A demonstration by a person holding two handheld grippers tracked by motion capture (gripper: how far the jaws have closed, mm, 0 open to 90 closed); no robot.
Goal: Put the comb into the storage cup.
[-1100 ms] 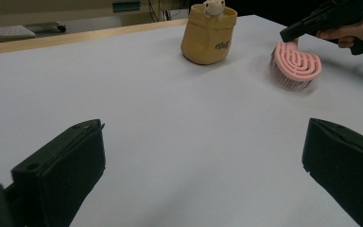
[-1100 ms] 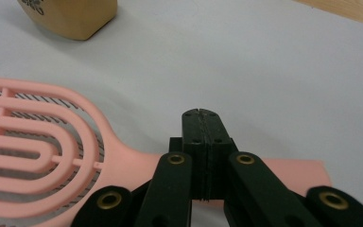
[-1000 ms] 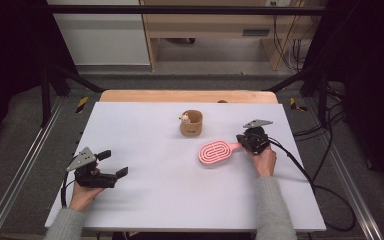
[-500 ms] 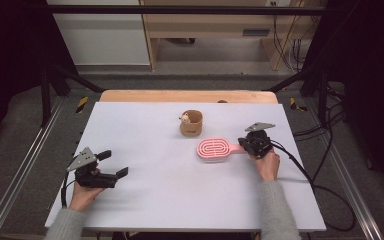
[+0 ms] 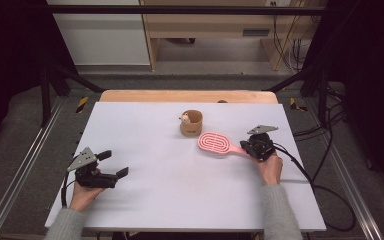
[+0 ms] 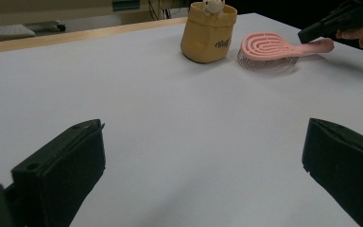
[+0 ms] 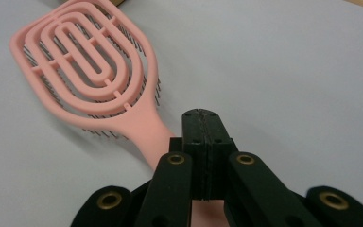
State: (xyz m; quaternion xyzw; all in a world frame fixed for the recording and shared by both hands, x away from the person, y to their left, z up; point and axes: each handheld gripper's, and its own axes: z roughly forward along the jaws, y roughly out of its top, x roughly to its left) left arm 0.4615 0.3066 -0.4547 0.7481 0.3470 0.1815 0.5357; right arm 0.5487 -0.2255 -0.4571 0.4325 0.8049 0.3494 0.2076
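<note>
A pink hairbrush (image 5: 215, 144) lies bristles down on the white table (image 5: 170, 200), its head beside a tan cup (image 5: 191, 123) that holds a small pale toy (image 5: 184, 118). My right gripper (image 5: 252, 147) sits over the end of the brush handle. In the right gripper view its jaws are pressed flat together, and the handle of the brush (image 7: 90, 71) runs under the right gripper (image 7: 203, 118). My left gripper (image 5: 114, 164) rests open at the table's front left with nothing between its jaws. From the left gripper (image 6: 203, 161), the cup (image 6: 208, 33) and the brush (image 6: 264, 49) stand far off.
A wooden strip (image 5: 185, 96) edges the table's far side. The right gripper's cable (image 5: 305, 175) trails off the right edge. Dark frame posts and a floor with cables surround the table.
The brush head has swung away from me toward the cup while the right gripper shifted slightly right and nearer. The left gripper has stayed put.
</note>
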